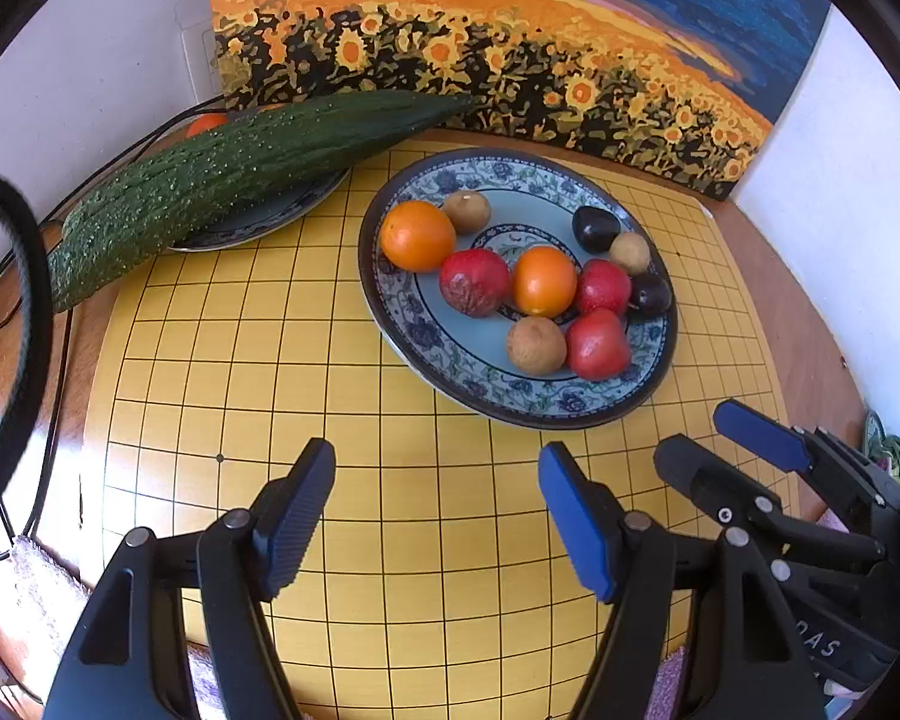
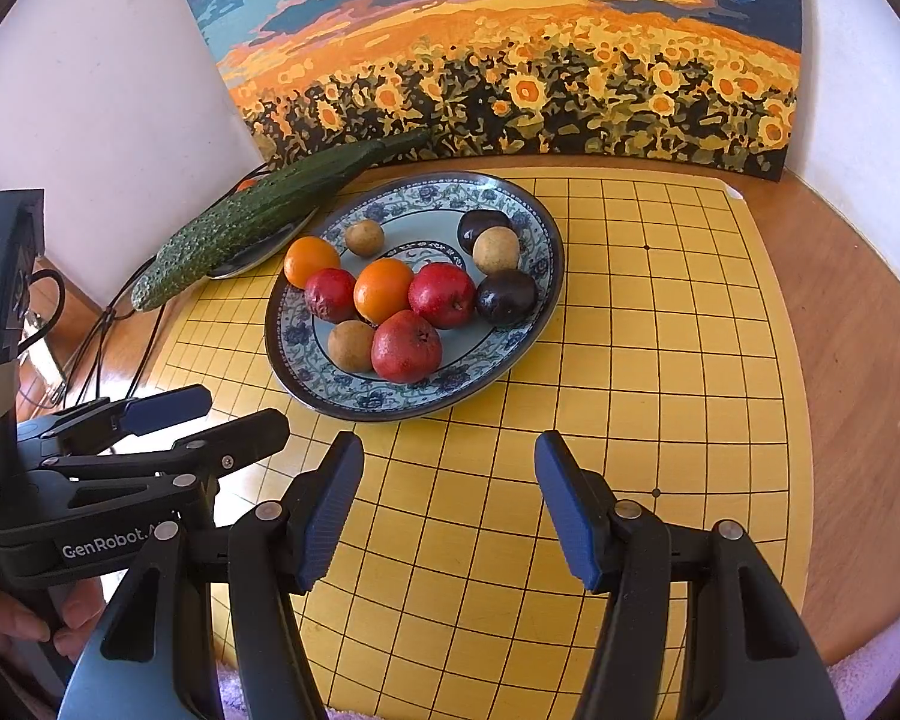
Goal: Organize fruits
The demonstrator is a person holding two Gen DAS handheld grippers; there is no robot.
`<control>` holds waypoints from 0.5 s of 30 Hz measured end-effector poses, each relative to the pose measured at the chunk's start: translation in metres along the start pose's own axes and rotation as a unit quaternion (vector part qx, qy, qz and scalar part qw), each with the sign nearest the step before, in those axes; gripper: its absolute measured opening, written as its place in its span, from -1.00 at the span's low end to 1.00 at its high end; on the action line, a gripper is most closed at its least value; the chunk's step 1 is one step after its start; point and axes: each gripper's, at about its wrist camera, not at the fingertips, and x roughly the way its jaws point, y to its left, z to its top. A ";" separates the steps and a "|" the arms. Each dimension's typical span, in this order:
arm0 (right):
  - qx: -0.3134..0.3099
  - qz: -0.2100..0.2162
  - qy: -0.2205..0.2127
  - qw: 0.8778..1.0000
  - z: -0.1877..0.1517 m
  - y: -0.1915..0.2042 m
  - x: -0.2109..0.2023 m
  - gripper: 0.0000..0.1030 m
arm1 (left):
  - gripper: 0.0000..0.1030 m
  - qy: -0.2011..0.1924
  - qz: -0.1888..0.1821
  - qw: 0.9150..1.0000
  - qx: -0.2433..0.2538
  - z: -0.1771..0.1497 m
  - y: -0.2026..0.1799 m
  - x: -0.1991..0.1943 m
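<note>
A blue-patterned plate on the yellow grid board holds several fruits: two oranges, three red fruits, three brown round fruits and two dark plums. My left gripper is open and empty, above the board in front of the plate. My right gripper is open and empty beside it; it also shows in the left wrist view.
A long green cucumber lies across a second plate at the back left, with an orange behind it. A sunflower painting leans against the wall. Cables hang at the left edge.
</note>
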 end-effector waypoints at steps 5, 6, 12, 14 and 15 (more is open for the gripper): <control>0.000 0.000 0.000 1.000 0.000 0.000 0.000 0.18 | 0.43 0.000 0.001 1.000 0.000 0.000 0.001 0.001; 0.000 0.000 0.000 1.000 0.000 0.000 0.000 0.18 | 0.43 0.000 0.001 1.000 0.000 0.000 0.001 0.002; 0.001 0.000 0.001 1.000 0.000 0.000 0.000 0.18 | 0.43 0.001 0.001 1.000 0.000 0.000 0.001 0.002; 0.000 0.000 0.001 1.000 0.000 0.000 0.001 0.18 | 0.43 0.001 0.001 1.000 0.000 0.000 0.001 0.002; 0.000 0.000 0.001 1.000 -0.001 0.000 0.001 0.18 | 0.43 0.001 0.002 1.000 0.001 0.000 0.002 0.002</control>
